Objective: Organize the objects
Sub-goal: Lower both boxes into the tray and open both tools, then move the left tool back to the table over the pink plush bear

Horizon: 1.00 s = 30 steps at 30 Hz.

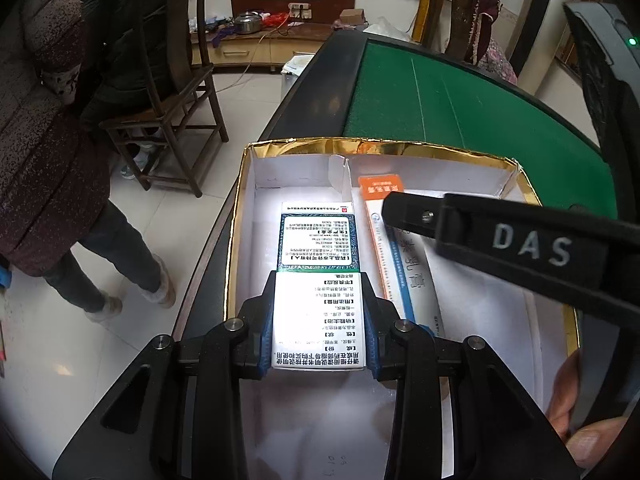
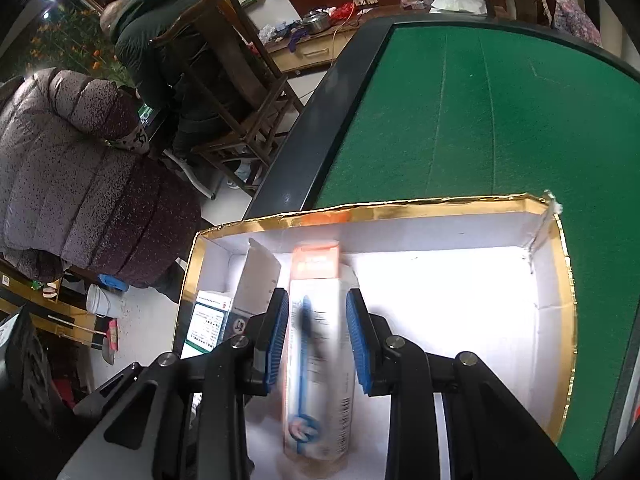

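A shallow white box with a gold rim (image 1: 304, 146) (image 2: 400, 208) lies at the near left corner of the green felt table (image 1: 440, 92) (image 2: 460, 120). My left gripper (image 1: 320, 300) is shut on a white-and-green medicine carton (image 1: 316, 248), held low in the box's left part; the carton shows again (image 2: 208, 320) in the right wrist view. My right gripper (image 2: 317, 300) is shut on a long orange-and-white carton (image 2: 320, 360) (image 1: 380, 188), blurred and just right of the first. One of its fingers (image 1: 420, 216) crosses over that carton. A white cardboard flap (image 1: 340, 176) (image 2: 260, 276) stands between the cartons.
The table's dark raised edge (image 1: 296, 92) runs along the left. Beyond it are a wooden chair (image 1: 176, 112), a seated person in a green jacket (image 2: 160, 40) and a standing person in a maroon padded coat (image 1: 44, 184). A hand (image 1: 580, 420) holds the right tool.
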Motion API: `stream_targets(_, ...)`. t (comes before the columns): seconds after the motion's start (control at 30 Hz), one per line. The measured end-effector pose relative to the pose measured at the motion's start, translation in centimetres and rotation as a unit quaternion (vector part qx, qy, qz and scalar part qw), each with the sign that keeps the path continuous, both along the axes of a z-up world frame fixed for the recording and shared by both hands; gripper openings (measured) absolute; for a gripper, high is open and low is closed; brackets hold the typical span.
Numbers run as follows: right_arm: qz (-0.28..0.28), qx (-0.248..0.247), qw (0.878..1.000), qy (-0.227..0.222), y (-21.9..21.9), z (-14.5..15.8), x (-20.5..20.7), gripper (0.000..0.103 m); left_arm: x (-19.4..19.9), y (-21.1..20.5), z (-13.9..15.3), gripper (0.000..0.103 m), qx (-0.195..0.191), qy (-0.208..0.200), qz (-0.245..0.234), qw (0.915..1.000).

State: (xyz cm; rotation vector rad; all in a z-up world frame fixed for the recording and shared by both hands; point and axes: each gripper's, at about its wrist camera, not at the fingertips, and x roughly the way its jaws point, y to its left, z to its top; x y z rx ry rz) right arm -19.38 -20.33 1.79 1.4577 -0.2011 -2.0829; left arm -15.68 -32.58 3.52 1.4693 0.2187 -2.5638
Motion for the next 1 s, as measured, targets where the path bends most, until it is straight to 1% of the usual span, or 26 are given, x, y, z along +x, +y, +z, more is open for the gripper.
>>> stream_targets(0.07, 0.005, 0.004, 1.000, -0.002, -0.3, -0.1, 0.0, 0.029, -0.1, 0.0, 0.0, 0.035, 0.001, -0.001, -0.001, 1.0000)
stream_targets(0.13, 0.003, 0.008, 1.000, 0.006, -0.2, 0.1, 0.1, 0.030, -0.2, -0.1, -0.1, 0.035, 0.015, -0.002, -0.004, 0.9999)
stream_targets(0.23, 0.002, 0.005, 1.000, 0.015, 0.3, 0.6, 0.4, 0.030, -0.3, -0.1, -0.1, 0.036, 0.024, -0.002, -0.009, 0.9997)
stream_targets(0.3, 0.001, 0.002, 1.000, 0.023, 0.9, 1.3, 0.8, 0.030, -0.3, -0.3, 0.0, 0.044, 0.039, 0.000, -0.014, 0.9992)
stream_targets(0.33, 0.002, 0.003, 1.000, 0.025, 1.0, 1.4, 0.9, 0.030, -0.2, -0.3, 0.1, 0.046, 0.044, 0.002, -0.014, 0.9989)
stream_targets(0.43, 0.003, 0.002, 0.999, 0.037, 1.5, 2.3, 1.6, 0.030, -0.3, 0.1, 0.4, 0.055, 0.045, 0.003, -0.014, 0.9989)
stream_targets(0.53, 0.005, 0.001, 0.999, 0.050, 2.1, 3.1, 2.6, 0.030, 0.2, 0.1, 0.8, 0.056, 0.035, 0.008, -0.007, 0.9993)
stream_targets(0.6, 0.011, -0.007, 0.998, 0.055, 3.0, 3.8, 3.6, 0.030, 0.8, 0.0, 1.1, 0.056, 0.043, 0.012, -0.004, 0.9990)
stream_targets(0.67, 0.012, -0.014, 0.998, 0.059, 4.2, 4.3, 4.5, 0.030, 1.8, 0.3, 1.7, 0.056, 0.041, 0.019, -0.003, 0.9990)
stream_targets(0.77, 0.018, -0.037, 0.997, 0.063, 7.5, 5.5, 6.7, 0.030, 3.8, 1.6, 3.0, 0.056, 0.028, 0.035, -0.017, 0.9988)
stream_targets(0.83, 0.019, -0.049, 0.996, 0.071, 9.6, 6.0, 8.2, 0.030, 5.0, 2.8, 3.8, 0.056, 0.028, 0.046, -0.030, 0.9981)
stream_targets(0.93, 0.020, -0.067, 0.993, 0.090, 14.4, 6.9, 11.2, 0.030, 7.1, 5.6, 5.2, 0.056, 0.035, 0.067, -0.063, 0.9951)
stream_targets(1.0, 0.010, -0.073, 0.992, 0.101, 18.1, 7.0, 13.2, 0.030, 8.4, 8.3, 6.0, 0.056, 0.039, 0.077, -0.098, 0.9915)
